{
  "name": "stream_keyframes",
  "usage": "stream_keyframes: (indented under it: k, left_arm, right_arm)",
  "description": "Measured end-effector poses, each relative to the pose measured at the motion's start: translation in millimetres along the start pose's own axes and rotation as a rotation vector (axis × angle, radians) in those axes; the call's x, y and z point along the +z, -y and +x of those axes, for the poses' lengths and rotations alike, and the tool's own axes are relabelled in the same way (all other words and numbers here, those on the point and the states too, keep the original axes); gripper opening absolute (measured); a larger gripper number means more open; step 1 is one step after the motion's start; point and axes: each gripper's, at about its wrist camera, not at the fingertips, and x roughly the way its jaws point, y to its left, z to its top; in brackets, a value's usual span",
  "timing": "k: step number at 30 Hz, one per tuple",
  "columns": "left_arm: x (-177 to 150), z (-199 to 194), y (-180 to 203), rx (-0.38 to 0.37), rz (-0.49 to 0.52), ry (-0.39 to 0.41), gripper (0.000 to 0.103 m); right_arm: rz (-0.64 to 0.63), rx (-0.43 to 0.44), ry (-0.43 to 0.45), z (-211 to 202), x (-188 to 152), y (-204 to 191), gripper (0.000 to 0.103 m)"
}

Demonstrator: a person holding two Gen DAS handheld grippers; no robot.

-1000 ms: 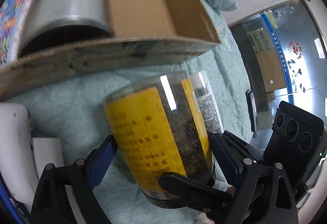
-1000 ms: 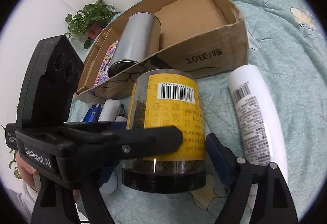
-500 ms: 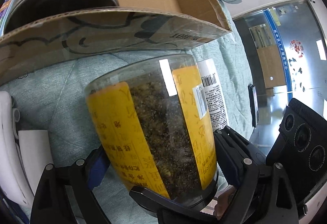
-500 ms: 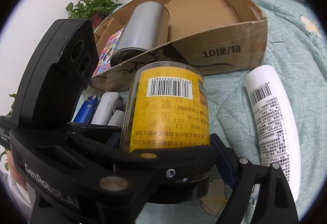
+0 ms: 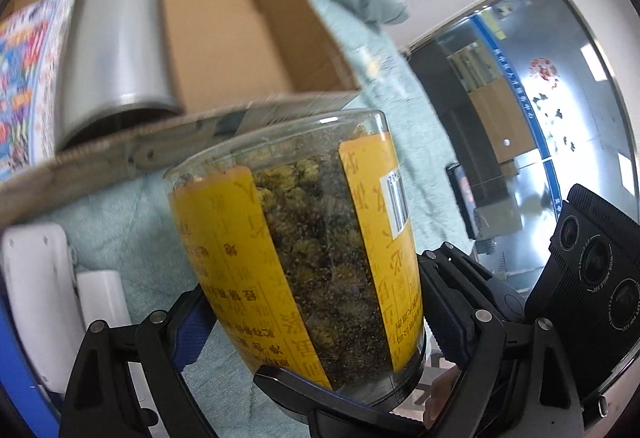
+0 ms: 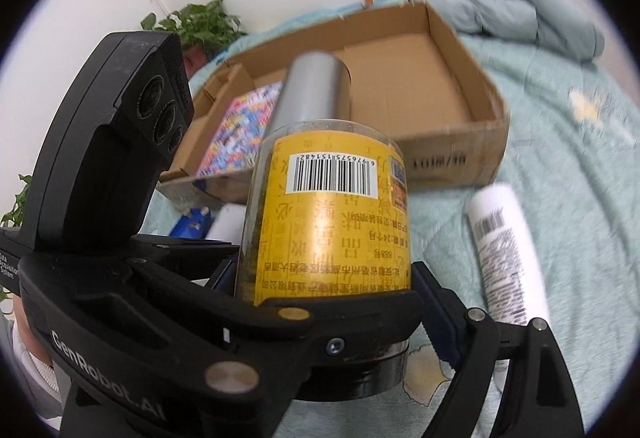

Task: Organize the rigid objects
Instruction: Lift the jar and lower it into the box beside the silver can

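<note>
Yellow-labelled jar (image 6: 328, 238) (barcode striped), silver can (image 5: 116, 50), teal quilt (image 6: 560, 198).

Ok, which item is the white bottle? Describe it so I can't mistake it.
Start at the open cardboard box on the pale green quilt. In front of it, outside, the white bottle lies on its side to the right of the yellow-labelled jar. It alone is a plain white cylinder with a barcode and small black print.
</note>
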Motion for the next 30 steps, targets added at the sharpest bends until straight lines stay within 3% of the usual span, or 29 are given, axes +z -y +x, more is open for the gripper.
stream_keyframes:
  k: [17, 26, 30]
  left_arm:
    - [-6, -55, 17, -0.017, 0.061, 0.130, 0.090]
    - [-10, -116, 13, 0.090, 0.076, 0.255, 0.090]
    - [-6, -139, 8, 0.138, 0.055, 0.273, 0.090]
  right_arm:
    - [-0.093, -0.030, 0.113, -30, 16, -11, 0.085]
    - [-0.215, 0.051, 0.164, -31, 39, -32, 0.085]
    - [-0.245, 0.109, 0.158, -22, 53, -39, 0.085]
